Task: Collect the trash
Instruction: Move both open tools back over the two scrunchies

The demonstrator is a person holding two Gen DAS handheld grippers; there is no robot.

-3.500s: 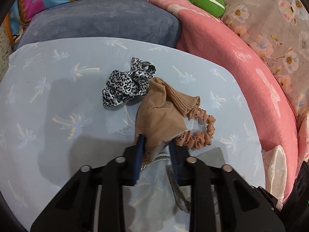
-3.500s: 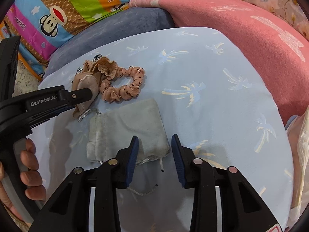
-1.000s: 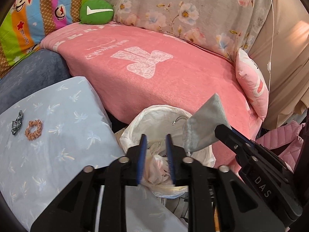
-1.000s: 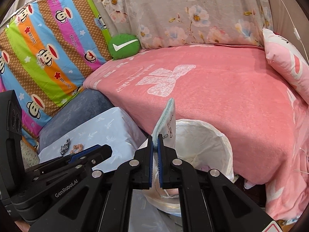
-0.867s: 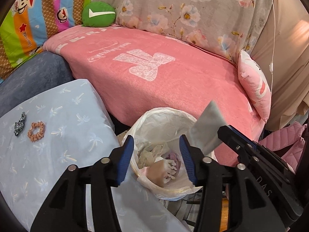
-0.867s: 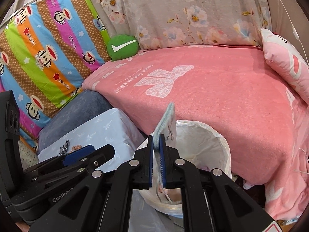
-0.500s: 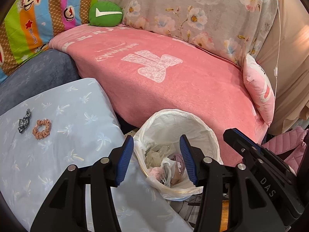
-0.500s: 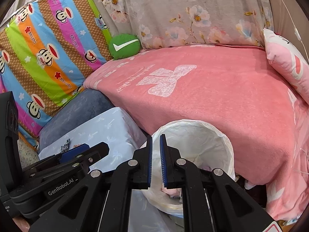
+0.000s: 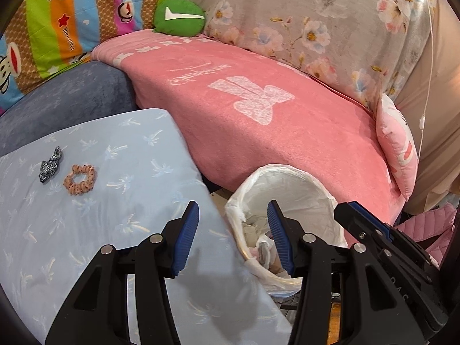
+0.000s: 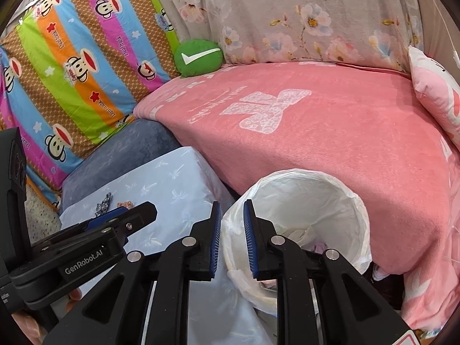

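Note:
A white-lined trash bin (image 9: 290,189) (image 10: 339,189) stands between the light blue cushion (image 9: 115,189) and the pink bed. Crumpled trash lies inside it. My left gripper (image 9: 233,218) is open and empty, over the cushion's edge and the bin's left rim. My right gripper (image 10: 232,215) is open a little and empty, at the bin's left rim; it shows from the side in the left wrist view (image 9: 359,218). A peach scrunchie (image 9: 80,178) and a leopard-print scrunchie (image 9: 50,164) lie on the cushion, small in the right wrist view (image 10: 105,201).
A pink blanket (image 9: 258,115) covers the bed behind the bin. A green round pillow (image 9: 178,16), a striped monkey-print cushion (image 10: 72,66), a blue-grey cushion (image 9: 63,97) and a pink pillow (image 9: 398,143) lie around. Floral fabric hangs behind.
My left gripper opened and dropped its item into the bin. My right gripper let the grey pouch fall into the bin and opened slightly. Both views have drifted left.

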